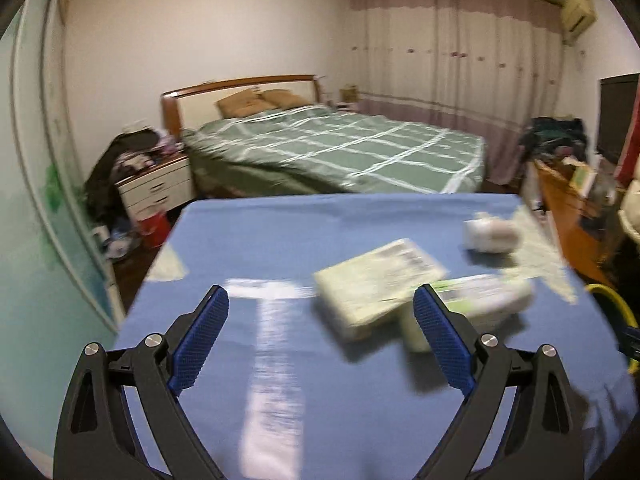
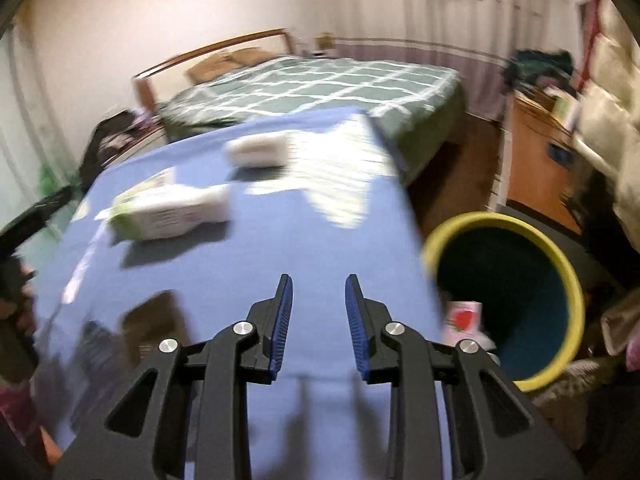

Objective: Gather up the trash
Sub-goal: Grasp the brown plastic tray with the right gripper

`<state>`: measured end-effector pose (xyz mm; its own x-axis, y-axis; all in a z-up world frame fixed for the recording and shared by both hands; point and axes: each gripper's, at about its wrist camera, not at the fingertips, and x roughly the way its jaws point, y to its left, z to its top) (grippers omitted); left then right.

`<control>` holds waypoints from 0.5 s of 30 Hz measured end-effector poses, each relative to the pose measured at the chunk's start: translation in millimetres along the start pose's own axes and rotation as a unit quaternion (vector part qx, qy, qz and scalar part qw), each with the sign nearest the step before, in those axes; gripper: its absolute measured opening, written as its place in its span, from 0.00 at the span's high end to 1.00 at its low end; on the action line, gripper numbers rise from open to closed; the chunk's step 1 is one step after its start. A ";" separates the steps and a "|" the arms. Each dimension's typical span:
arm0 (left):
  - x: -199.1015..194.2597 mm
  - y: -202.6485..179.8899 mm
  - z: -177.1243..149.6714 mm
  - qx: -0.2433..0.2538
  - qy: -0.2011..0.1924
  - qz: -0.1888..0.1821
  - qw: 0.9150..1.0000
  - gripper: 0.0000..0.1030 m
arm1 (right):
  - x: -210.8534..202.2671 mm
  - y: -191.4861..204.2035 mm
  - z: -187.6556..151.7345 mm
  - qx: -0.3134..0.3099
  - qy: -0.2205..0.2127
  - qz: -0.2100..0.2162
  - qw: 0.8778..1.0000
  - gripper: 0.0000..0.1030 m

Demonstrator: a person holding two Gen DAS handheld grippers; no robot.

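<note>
left gripper (image 1: pixel 320 308): spread wide, empty | right gripper (image 2: pixel 319 300): parted, empty | cartons (image 1: pixel 376 280) on blue tabletop (image 1: pixel 280 232) | bin (image 2: pixel 560 264) beside

Bedroom with green-checked bed (image 1: pixel 336 148), wooden headboard (image 1: pixel 240 84), pink-and-white curtains (image 1: pixel 452 52), white walls, bedside drawers (image 1: pixel 156 188).

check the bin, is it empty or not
Not empty: a pale carton with a red mark lies inside the bin.

Left wrist view: low over blue table (image 1: pixel 280 232), facing bed (image 1: pixel 332 148) at frame centre.
Right wrist view: close above table's right edge, bin (image 2: pixel 560 264) at right.
Shared: table, bed, curtains (image 1: pixel 452 60).
</note>
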<state>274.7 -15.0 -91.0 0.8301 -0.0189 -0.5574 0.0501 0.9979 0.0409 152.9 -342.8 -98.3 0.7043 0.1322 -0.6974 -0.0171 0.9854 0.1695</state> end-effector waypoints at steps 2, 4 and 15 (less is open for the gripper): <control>12.3 19.4 -6.9 -0.005 0.007 0.020 1.000 0.10 | -1.5 15.3 -0.7 -0.011 -0.001 0.018 1.000 0.62; 21.8 33.6 -11.6 -0.017 0.012 0.029 0.999 0.10 | -1.6 39.0 -3.0 -0.029 -0.003 0.040 0.999 0.55; 25.8 42.1 -20.6 -0.039 0.002 0.043 0.998 0.10 | 20.5 102.6 -21.9 -0.082 0.018 0.051 0.995 0.28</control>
<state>286.8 27.8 -120.8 0.8274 0.0675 -0.5576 -0.0645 0.9976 0.0250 150.0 -236.6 -110.4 0.6672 0.2338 -0.7072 -0.2049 0.9704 0.1276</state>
